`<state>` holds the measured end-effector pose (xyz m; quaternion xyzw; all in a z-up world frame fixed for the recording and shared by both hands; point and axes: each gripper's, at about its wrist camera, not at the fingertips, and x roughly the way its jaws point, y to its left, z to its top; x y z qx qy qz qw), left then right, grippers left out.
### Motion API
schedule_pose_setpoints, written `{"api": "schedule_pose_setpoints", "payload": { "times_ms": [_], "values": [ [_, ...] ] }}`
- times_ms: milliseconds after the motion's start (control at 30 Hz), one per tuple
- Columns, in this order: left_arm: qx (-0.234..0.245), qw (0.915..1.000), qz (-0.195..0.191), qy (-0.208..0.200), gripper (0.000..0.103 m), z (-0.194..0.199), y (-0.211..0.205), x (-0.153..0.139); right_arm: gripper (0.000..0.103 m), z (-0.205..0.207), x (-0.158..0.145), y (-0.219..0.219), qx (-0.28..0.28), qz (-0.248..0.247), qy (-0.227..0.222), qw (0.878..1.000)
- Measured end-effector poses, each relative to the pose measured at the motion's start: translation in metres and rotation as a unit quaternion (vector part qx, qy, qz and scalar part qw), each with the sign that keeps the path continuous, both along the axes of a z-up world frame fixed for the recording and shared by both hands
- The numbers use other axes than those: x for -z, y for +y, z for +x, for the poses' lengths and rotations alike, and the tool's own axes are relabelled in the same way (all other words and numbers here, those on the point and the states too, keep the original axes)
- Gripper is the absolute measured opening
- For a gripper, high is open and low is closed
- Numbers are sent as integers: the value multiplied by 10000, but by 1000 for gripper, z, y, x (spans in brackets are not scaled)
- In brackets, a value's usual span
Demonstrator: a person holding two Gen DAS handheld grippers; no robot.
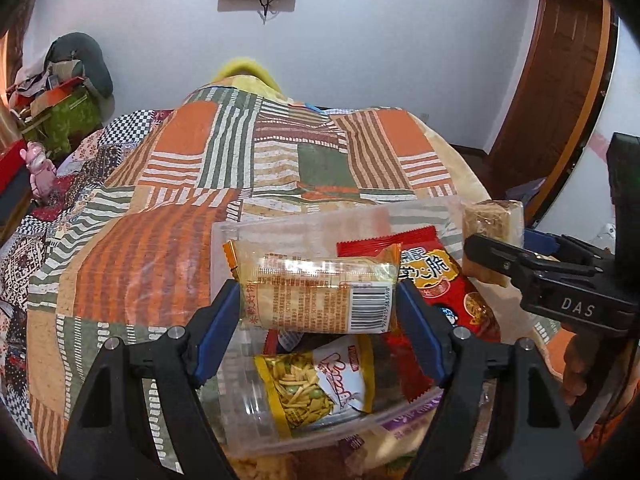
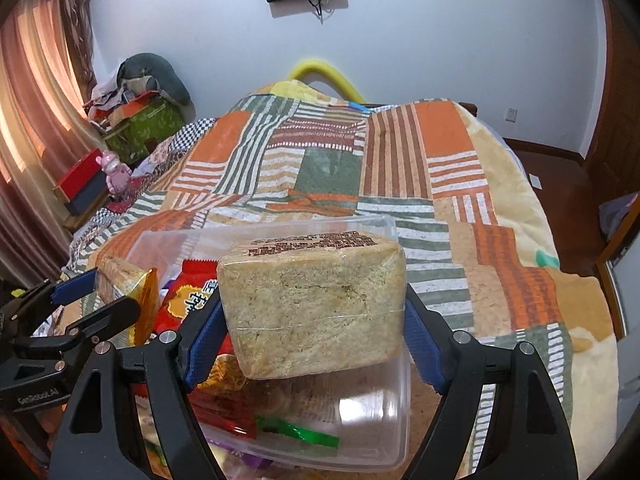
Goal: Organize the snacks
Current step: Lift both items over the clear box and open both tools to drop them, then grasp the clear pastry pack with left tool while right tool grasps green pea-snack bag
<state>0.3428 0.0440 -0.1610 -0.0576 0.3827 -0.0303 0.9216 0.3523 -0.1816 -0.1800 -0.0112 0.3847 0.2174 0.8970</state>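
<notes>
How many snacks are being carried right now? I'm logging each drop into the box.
2: an orange packet in the left claw, a pale wrapped block in the right claw, both over the clear box.

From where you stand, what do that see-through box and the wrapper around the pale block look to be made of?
The box looks like thin, glossy clear plastic: the quilt shows through its walls, and they catch glare. The wrapper on the pale block seems to be clear plastic film, shiny, with a seam line across the front; the crumbly block inside is plainly visible.
</notes>
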Motion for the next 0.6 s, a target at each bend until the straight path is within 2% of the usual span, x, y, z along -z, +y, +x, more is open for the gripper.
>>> {"api": "schedule_pose_setpoints", "payload": {
  "times_ms": [200, 300, 433, 600],
  "values": [
    [-56, 9998, -138, 101, 86, 0, 6, 2, 80, 1, 1, 3, -115, -1, 148, 9998],
    [-111, 9997, -182, 85, 91, -4, 11, -1, 85, -5, -3, 3, -171, -20, 120, 9998],
    [-62, 9997, -236, 37, 91, -14, 15, -11, 86, -15, -11, 3, -251, -114, -19, 9996],
    [37, 9998, -65, -157, 92, -34, 15, -30, 86, -33, -24, -3, -328, -78, -183, 9993]
  ]
}}
